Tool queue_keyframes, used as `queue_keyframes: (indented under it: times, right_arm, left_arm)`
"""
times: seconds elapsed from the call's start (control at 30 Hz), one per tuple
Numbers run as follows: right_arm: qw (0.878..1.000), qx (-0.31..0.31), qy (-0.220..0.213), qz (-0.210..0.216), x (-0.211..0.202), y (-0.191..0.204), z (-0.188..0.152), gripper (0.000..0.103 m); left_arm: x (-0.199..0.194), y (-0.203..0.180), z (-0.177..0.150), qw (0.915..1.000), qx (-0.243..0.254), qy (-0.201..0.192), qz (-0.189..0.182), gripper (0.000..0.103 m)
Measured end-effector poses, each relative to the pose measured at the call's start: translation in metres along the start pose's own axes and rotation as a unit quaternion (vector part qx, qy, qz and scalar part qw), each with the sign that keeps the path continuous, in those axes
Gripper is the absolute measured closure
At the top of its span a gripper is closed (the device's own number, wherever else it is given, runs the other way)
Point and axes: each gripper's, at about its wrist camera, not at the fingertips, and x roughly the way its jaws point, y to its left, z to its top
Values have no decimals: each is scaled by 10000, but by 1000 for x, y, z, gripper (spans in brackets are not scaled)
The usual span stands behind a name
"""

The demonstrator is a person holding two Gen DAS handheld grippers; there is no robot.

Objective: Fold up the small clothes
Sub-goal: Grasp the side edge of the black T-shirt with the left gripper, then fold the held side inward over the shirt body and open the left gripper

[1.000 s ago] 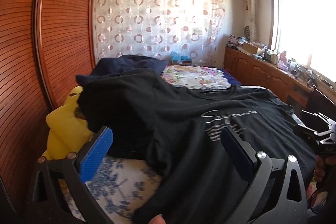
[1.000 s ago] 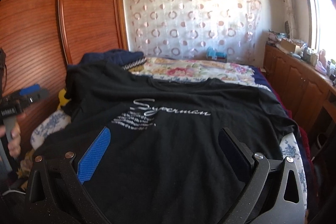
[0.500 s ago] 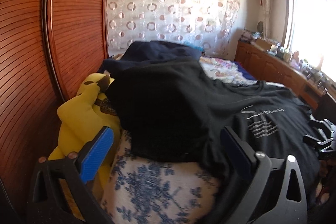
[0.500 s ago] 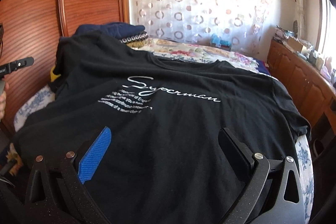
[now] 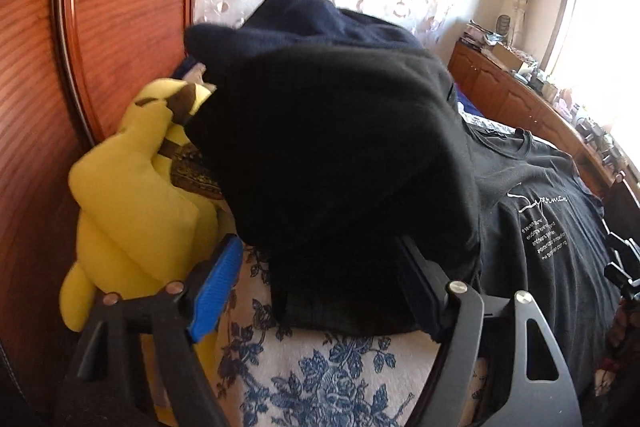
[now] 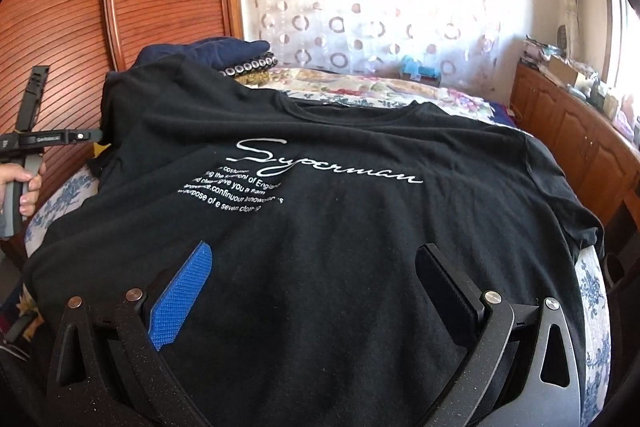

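Note:
A black T-shirt [image 6: 320, 227] with white "Superman" lettering lies spread front up on the bed. Its left sleeve [image 5: 340, 167] bulges up over a pile at the bed's left side. My left gripper [image 5: 316, 247] points down at that sleeve; its jaws are closing, the sleeve's hem lies between them, and the blue pad stands clear of the cloth. In the right wrist view the left gripper [image 6: 48, 139] shows at the left edge, held by a hand [image 6: 24, 183]. My right gripper [image 6: 314, 259] hovers open over the shirt's lower front, gripping nothing.
A yellow plush toy [image 5: 132, 207] sits wedged between the bed and the wooden wardrobe [image 5: 120, 7]. A navy garment [image 5: 312, 23] is piled behind the sleeve. The blue floral sheet [image 5: 340, 367] shows at the bed's near edge. A wooden cabinet [image 6: 580, 139] runs along the right.
The left gripper has swung left and down from the shirt's body to the sleeve, and its jaws have narrowed. The right gripper has sunk slightly toward the shirt.

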Motion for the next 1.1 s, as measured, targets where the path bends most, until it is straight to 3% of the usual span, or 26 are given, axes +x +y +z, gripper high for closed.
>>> queue_keyframes:
  times: [0.3, 0.33, 0.37, 0.47, 0.57, 0.67, 0.87, 1.1]
  right_arm:
    - [10000, -9, -71, -64, -1, 0, 0, 0]
    - [9999, -2, -67, -75, -1, 0, 0, 0]
    - [9999, -6, -69, -75, -1, 0, 0, 0]
    - [9999, -25, -76, -82, -1, 0, -1, 0]
    - [9999, -28, -76, -83, -1, 0, -2, 0]
    - [9999, -26, -73, -83, -1, 0, -2, 0]
    - [9999, -31, -71, -82, -1, 0, -2, 0]
    - [9999, -36, -58, -79, 0, 0, -2, 0]
  left_arm:
    - [24, 6, 7, 9988, 211, 432, -47, 29]
    - [25, 6, 6, 9988, 234, 428, -12, 33]
    - [25, 6, 5, 9988, 252, 422, -25, 49]
    - [17, 5, 1, 9992, 269, 280, 75, 73]
    - [7, 1, -2, 9993, 359, 114, 72, 90]
    - [-8, -4, -2, 9988, 460, -112, 80, 98]
    - [-44, -32, 4, 9957, 705, -581, -168, 101]
    - [-70, -103, 31, 9864, 1410, -708, -465, 101]
